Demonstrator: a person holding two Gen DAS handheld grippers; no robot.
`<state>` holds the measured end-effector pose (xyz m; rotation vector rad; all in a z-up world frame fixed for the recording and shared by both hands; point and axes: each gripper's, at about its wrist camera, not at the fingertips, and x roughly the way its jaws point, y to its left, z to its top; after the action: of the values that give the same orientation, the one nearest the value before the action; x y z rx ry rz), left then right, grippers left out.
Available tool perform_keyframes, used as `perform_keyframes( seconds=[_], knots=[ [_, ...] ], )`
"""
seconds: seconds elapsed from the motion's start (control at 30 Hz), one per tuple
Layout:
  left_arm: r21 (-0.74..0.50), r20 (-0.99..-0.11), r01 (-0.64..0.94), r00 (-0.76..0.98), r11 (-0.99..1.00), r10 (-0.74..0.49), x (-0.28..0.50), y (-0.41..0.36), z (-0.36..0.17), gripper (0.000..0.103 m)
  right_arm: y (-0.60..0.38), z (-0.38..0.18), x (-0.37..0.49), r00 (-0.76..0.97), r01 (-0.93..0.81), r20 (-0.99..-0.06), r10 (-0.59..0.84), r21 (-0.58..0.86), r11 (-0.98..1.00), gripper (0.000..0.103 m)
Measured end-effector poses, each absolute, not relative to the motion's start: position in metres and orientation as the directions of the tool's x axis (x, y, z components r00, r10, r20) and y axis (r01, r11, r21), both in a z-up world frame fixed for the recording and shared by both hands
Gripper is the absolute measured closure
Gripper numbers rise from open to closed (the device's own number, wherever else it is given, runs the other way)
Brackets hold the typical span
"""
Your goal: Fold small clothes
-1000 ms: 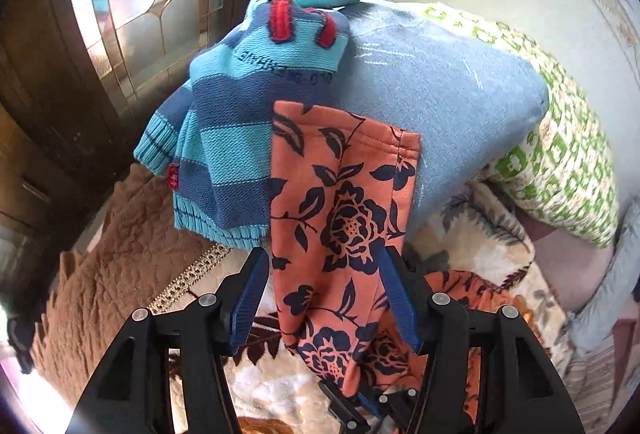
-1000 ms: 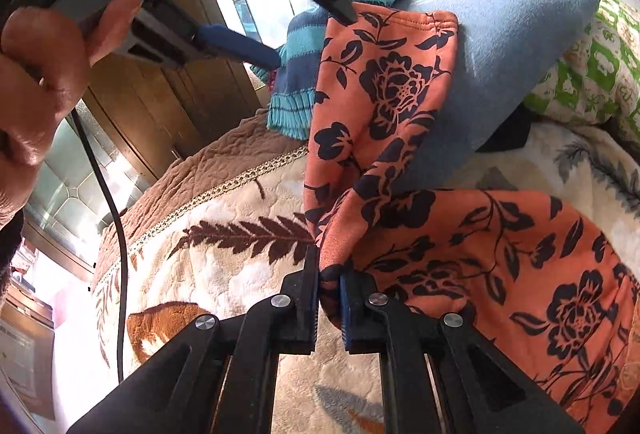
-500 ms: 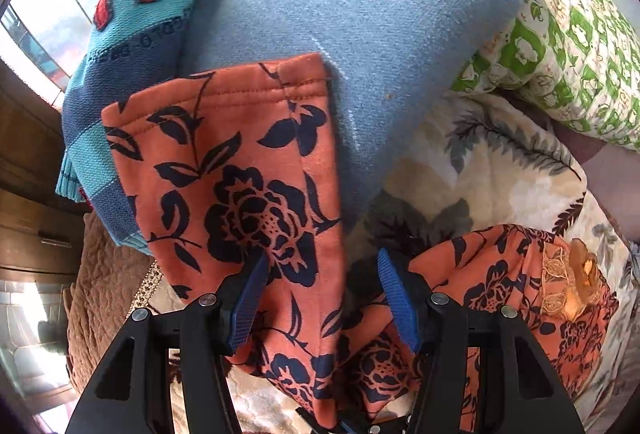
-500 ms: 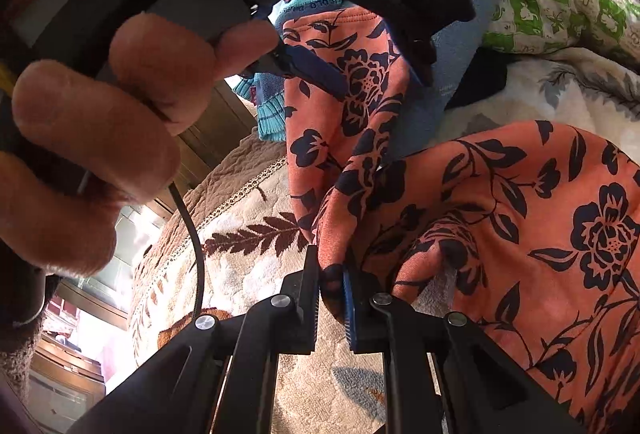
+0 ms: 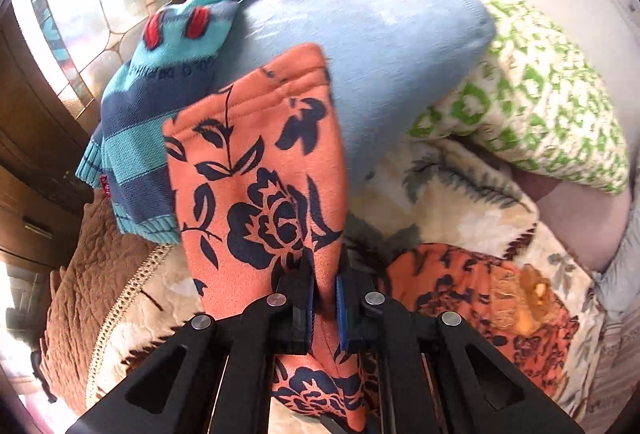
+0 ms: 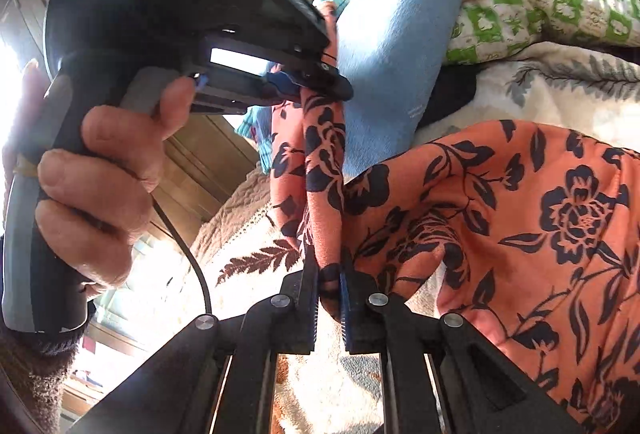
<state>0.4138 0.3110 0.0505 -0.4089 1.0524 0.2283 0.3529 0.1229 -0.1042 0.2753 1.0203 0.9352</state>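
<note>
The left gripper (image 5: 325, 286) was clamped on a fold of the orange fleece garment with a navy rose print (image 5: 260, 186), both blue pads pressed against the cloth with only the pinched fabric between them. From that grip a narrow part of the garment ran upward and lay draped against a pale blue cushion (image 5: 380, 46). Its stitched hem sat at the top, partly covering a teal and navy striped knitted sweater with two red patches (image 5: 136, 138) that hung over the cushion's left side.

The right gripper (image 6: 329, 288) was likewise closed on the same garment, pinching a bunched edge between its serrated pads. The wider part of the garment spread to the right over the cream floral blanket (image 6: 256, 262). In the right wrist view a hand (image 6: 100, 174) gripped the handle of the left gripper, whose tips met the cloth higher up, beside the cushion.

A green and white patterned pillow (image 5: 532, 114) lay behind the cushion, touching it. A brown quilted cover with a lace edge (image 5: 92, 274) lay at the left, next to a wooden cabinet and a stained glass window (image 5: 72, 14).
</note>
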Motion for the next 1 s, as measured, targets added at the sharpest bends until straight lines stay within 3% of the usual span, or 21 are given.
perform_keyframes(
  seconds=[0.13, 0.23, 0.37, 0.47, 0.57, 0.63, 0.77, 0.9, 1.0],
  knots=[
    [-0.296, -0.821, -0.210, 0.555, 0.932, -0.136, 0.403, 0.224, 0.084, 0.096, 0.040, -0.075, 0.343, 0.293, -0.443, -0.544, 0.786, 0.652, 0.616, 0.094],
    [-0.346, -0.796, -0.067, 0.549, 0.936, -0.255, 0.396, 0.135, 0.078, 0.096, -0.031, -0.071, 0.323, 0.354, -0.338, -0.547, 0.758, 0.681, 0.649, 0.093],
    [-0.383, -0.824, 0.051, 0.432, 0.922, -0.366, 0.393, 0.018, 0.018, 0.095, -0.126, -0.104, 0.288, 0.346, -0.131, -0.623, 0.702, 0.708, 0.694, 0.091],
    [-0.322, -0.894, 0.088, 0.299, 0.943, -0.334, 0.389, -0.066, -0.047, 0.095, -0.193, -0.141, 0.263, 0.296, 0.052, -0.697, 0.653, 0.694, 0.718, 0.091],
    [-0.282, -0.923, 0.136, 0.232, 0.950, -0.307, 0.375, -0.115, -0.076, 0.095, -0.249, -0.160, 0.238, 0.292, 0.158, -0.726, 0.622, 0.678, 0.718, 0.091],
    [-0.291, -0.910, 0.164, 0.256, 0.942, -0.326, 0.360, -0.124, -0.072, 0.093, -0.278, -0.156, 0.233, 0.330, 0.174, -0.726, 0.603, 0.675, 0.717, 0.090],
    [-0.363, -0.865, 0.124, 0.324, 0.923, -0.384, 0.335, -0.074, -0.040, 0.083, -0.316, -0.140, 0.247, 0.426, 0.187, -0.693, 0.581, 0.696, 0.694, 0.067],
    [-0.398, -0.832, -0.014, 0.426, 0.917, -0.354, 0.310, 0.021, -0.011, 0.056, -0.323, -0.120, 0.278, 0.491, 0.143, -0.640, 0.592, 0.729, 0.669, 0.061],
    [-0.437, -0.822, -0.146, 0.465, 0.887, -0.328, 0.284, 0.090, -0.011, 0.054, -0.320, -0.114, 0.304, 0.519, 0.119, -0.615, 0.593, 0.740, 0.662, 0.055]
  ],
)
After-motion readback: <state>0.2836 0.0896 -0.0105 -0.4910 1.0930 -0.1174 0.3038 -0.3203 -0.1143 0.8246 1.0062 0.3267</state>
